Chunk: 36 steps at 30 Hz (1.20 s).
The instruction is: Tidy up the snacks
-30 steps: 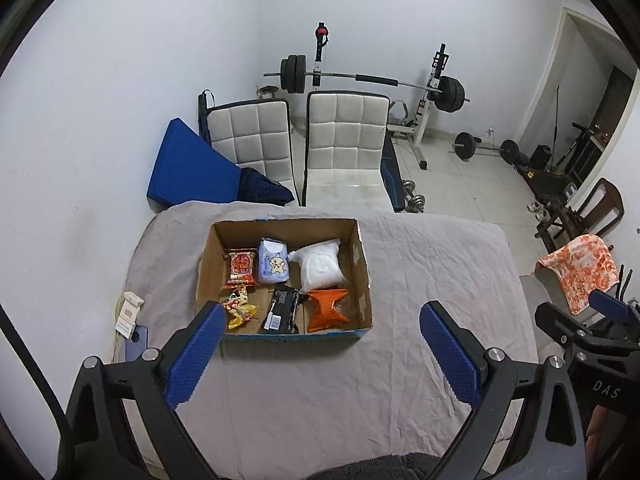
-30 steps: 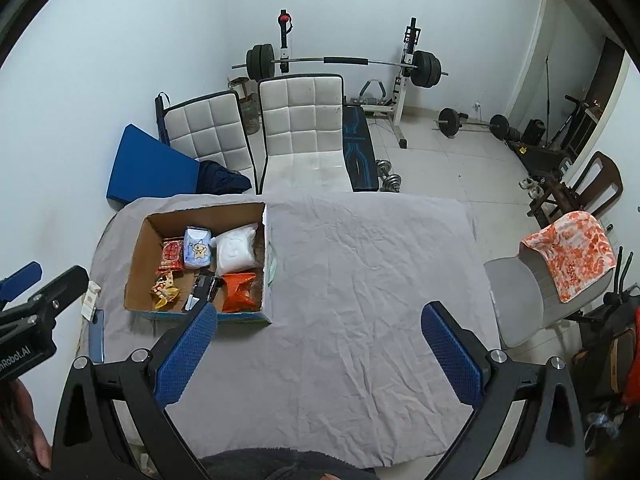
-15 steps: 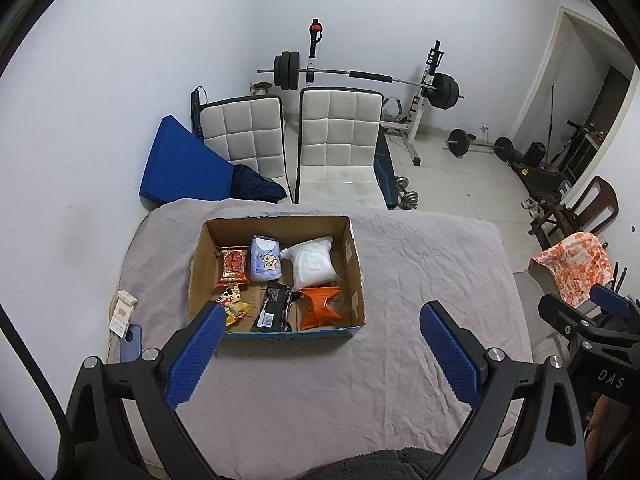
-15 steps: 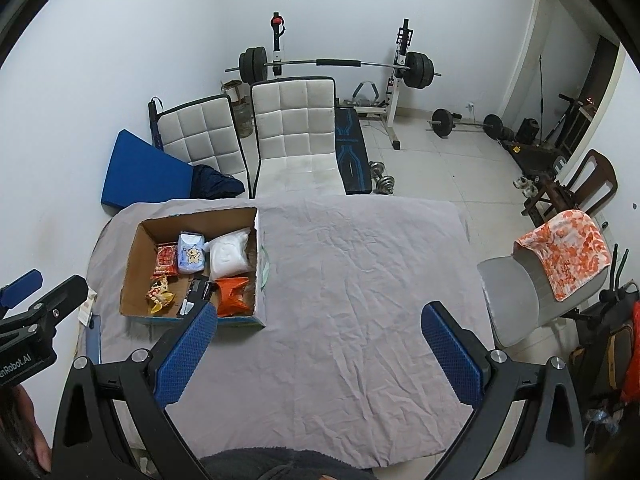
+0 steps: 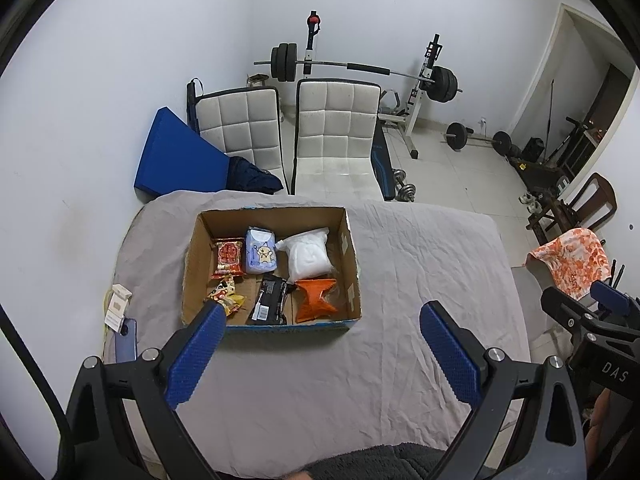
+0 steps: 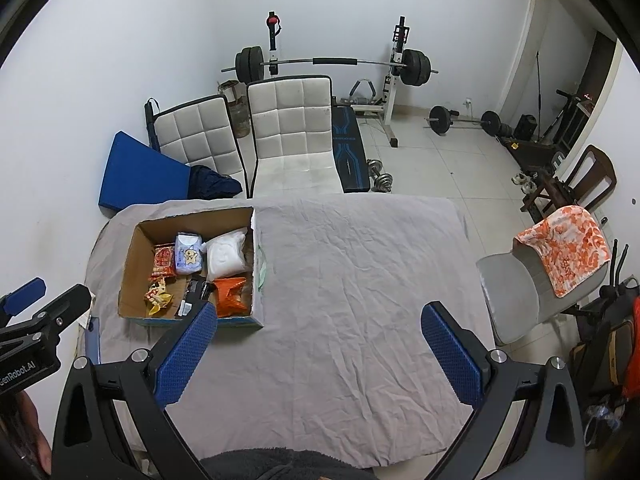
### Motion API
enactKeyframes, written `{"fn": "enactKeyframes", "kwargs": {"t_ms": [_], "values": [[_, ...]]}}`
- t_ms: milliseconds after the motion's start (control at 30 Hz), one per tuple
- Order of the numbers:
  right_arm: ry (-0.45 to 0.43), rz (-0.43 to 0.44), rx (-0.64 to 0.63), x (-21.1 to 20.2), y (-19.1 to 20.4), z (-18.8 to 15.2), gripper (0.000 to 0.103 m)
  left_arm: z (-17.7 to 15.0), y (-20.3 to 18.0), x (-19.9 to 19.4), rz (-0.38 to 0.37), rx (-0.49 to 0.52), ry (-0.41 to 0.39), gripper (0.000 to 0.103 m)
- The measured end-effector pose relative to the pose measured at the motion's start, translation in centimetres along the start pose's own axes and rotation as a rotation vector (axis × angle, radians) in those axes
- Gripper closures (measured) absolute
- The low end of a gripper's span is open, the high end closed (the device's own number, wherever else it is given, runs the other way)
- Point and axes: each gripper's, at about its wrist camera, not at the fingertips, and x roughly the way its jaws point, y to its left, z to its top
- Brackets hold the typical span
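An open cardboard box [image 5: 354,264] [image 6: 132,264] sits on the left part of a grey-covered table [image 5: 420,272] [image 6: 352,272]. Inside lie a red packet [image 5: 229,258], a pale blue packet [image 5: 260,255], a white bag [image 5: 310,256], an orange packet [image 5: 318,300], a black packet [image 5: 270,300] and a yellow wrapper [image 5: 224,298]. My left gripper [image 5: 324,344] hangs open high above the table's near side, just short of the box. My right gripper [image 6: 320,344] is open too, over bare cloth to the right of the box. Both hold nothing.
Two white padded chairs [image 5: 336,128] stand beyond the table, with a blue mat [image 5: 176,160] and a barbell rack [image 5: 360,68] behind. A grey chair with an orange cloth [image 6: 560,252] is at the right. A small white box [image 5: 118,304] lies at the table's left edge.
Both grippers have risen and pulled back a little, so the box and table look smaller and farther. Both stay open.
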Motion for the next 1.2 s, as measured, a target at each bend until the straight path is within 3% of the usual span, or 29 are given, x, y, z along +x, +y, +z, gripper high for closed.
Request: {"fn": "enactKeyframes", "kwargs": {"t_ms": [1200], "values": [[0.002,-0.016,0.023,-0.52,-0.68,-0.61,0.000,-0.68,0.08,-0.51,-0.013,-0.010,0.003,0.003]]}}
